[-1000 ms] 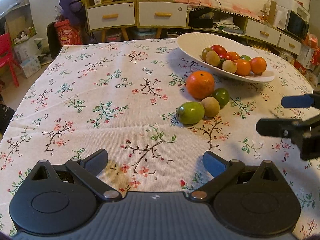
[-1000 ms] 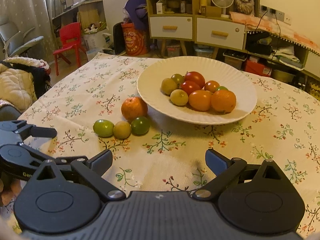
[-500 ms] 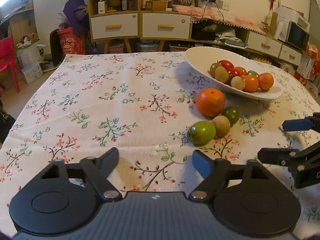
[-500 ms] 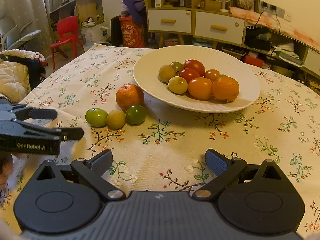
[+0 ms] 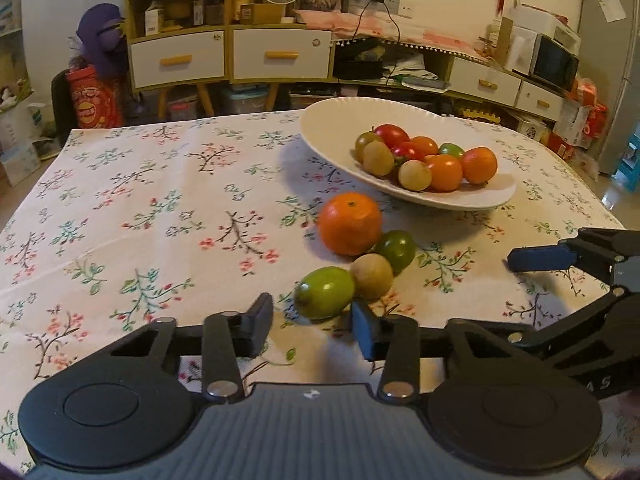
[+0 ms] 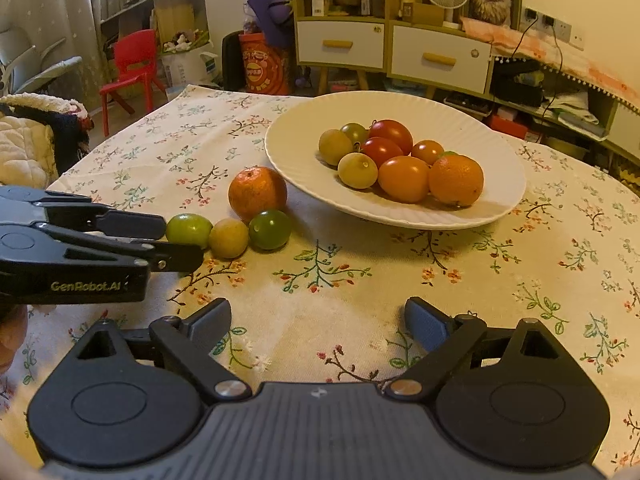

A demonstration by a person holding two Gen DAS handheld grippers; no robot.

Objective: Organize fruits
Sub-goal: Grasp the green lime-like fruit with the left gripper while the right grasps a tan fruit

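Four loose fruits lie on the flowered tablecloth in front of the white plate (image 5: 332, 136): an orange (image 5: 349, 223), a dark green fruit (image 5: 397, 249), a tan fruit (image 5: 372, 276) and a light green fruit (image 5: 325, 298). My left gripper (image 5: 312, 320) is closing, and the light green fruit (image 6: 188, 230) sits right at its fingertips, partly between them, without the pads clearly pressing it. My right gripper (image 6: 318, 312) hovers open and empty over bare cloth, short of the plate (image 6: 296, 152), and its jaws are narrowing slightly. Several red, orange and yellow-green fruits fill the plate.
Behind the table stand a yellow cabinet (image 5: 228, 56) with white drawers, a low shelf with clutter on the right, and a red chair (image 6: 130, 64) at the left. A padded jacket (image 6: 24, 144) lies at the table's left edge.
My left gripper has moved forward and right up to the light green fruit, and its jaws have come much closer together. The right gripper has hardly moved.
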